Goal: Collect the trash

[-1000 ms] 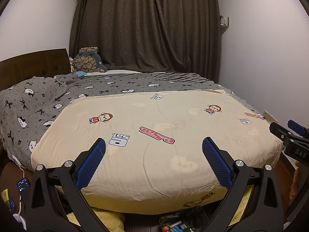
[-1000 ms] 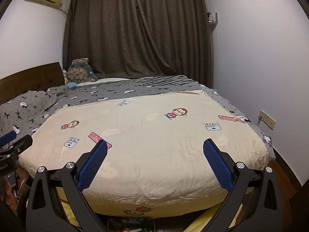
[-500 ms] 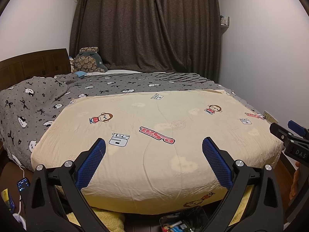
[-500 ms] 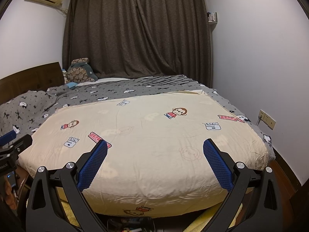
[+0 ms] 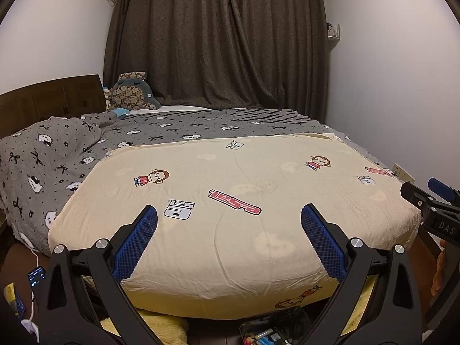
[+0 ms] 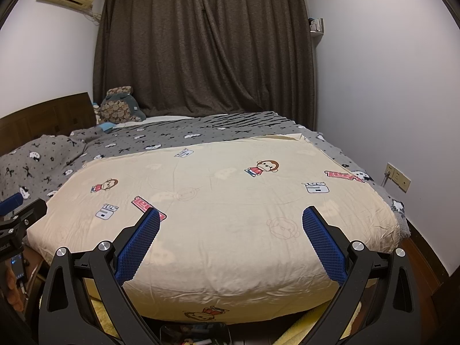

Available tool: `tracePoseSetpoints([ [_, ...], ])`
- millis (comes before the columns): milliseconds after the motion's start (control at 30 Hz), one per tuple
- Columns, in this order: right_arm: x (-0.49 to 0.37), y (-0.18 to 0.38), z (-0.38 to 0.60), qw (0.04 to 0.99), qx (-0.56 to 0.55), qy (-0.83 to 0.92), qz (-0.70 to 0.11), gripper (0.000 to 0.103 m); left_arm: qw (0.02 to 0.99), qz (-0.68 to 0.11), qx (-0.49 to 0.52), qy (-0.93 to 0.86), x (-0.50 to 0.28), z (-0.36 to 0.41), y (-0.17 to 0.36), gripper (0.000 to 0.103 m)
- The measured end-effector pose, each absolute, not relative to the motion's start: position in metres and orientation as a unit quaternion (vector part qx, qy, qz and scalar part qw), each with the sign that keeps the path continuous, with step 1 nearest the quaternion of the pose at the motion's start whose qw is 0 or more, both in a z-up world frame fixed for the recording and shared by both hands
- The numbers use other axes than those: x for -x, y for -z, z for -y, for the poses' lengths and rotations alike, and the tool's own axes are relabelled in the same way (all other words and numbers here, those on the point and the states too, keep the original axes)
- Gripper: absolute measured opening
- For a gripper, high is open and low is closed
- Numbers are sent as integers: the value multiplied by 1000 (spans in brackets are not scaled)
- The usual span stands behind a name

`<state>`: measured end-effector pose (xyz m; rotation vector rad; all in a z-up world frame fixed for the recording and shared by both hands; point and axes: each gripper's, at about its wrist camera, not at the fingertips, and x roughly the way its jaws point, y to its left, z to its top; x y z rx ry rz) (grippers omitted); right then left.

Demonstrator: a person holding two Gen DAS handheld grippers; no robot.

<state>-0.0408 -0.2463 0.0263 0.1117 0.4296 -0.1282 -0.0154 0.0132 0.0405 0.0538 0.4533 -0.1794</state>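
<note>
Both grippers hover side by side over the foot of a bed. My left gripper [image 5: 228, 215] is open and empty, blue pads wide apart. My right gripper [image 6: 231, 217] is open and empty too; it also shows at the right edge of the left wrist view [image 5: 431, 204]. The left gripper shows at the left edge of the right wrist view [image 6: 17, 215]. A dark container of small colourful items [image 5: 270, 333] lies on the floor below the bed's foot, also in the right wrist view [image 6: 195, 333]. No trash shows on the bed.
The cream cartoon-print quilt [image 5: 244, 201] covers the near bed, over a grey patterned blanket [image 5: 57, 149]. A plush toy [image 5: 132, 92] sits by the wooden headboard [image 5: 43, 97]. Dark curtains [image 5: 218, 43] hang behind. Yellow rug [image 5: 161, 325], phone [image 5: 36, 276], wall socket [image 6: 398, 176].
</note>
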Motion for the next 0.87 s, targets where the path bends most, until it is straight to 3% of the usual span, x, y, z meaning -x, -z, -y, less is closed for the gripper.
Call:
tracePoseSetpoints([
  [867,43,-22,249,973,-57,66,-215,100,972,-213,-1,104,14,-21,-43,95],
])
